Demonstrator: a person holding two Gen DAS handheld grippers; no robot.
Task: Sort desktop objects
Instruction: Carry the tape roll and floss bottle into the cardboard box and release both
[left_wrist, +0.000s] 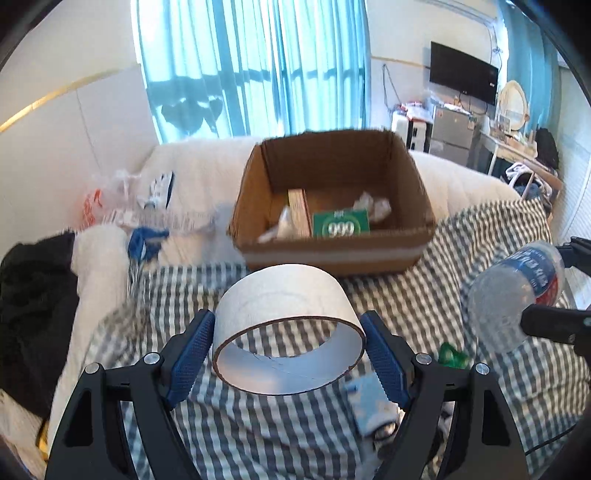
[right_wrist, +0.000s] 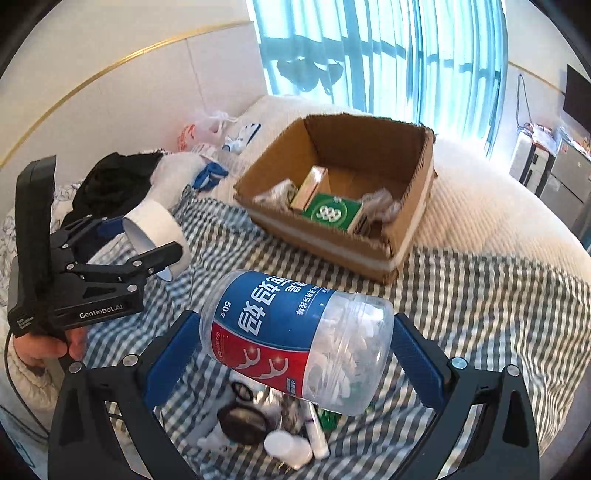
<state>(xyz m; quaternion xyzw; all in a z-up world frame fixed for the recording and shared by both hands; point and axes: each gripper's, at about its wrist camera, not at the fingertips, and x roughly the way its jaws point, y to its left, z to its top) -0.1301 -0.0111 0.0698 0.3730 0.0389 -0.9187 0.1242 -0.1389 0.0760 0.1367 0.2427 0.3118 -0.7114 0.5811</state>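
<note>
My left gripper (left_wrist: 288, 350) is shut on a wide white tape roll (left_wrist: 284, 299), its blue pads pressing both sides, lifted above the checked cloth. My right gripper (right_wrist: 295, 350) is shut on a clear plastic jar (right_wrist: 295, 336) with a blue and red label, held tilted in the air. Ahead stands an open cardboard box (left_wrist: 421, 206) holding a green packet (left_wrist: 341, 223), a tan carton and crumpled wrappers. The right wrist view shows the left gripper (right_wrist: 147, 240) with the tape roll (right_wrist: 159, 225) at the left, and the box (right_wrist: 417, 206) beyond. The jar (left_wrist: 517, 291) appears at the right edge of the left wrist view.
A grey checked cloth (left_wrist: 461, 258) covers a white bed. Small items lie on it below the jar: a white cap (right_wrist: 288, 448), a dark round case (right_wrist: 242, 421), a tube. Plastic bags (left_wrist: 122, 199) and black clothing (left_wrist: 33, 295) sit at the left. A person's hand (right_wrist: 44, 347) grips the left handle.
</note>
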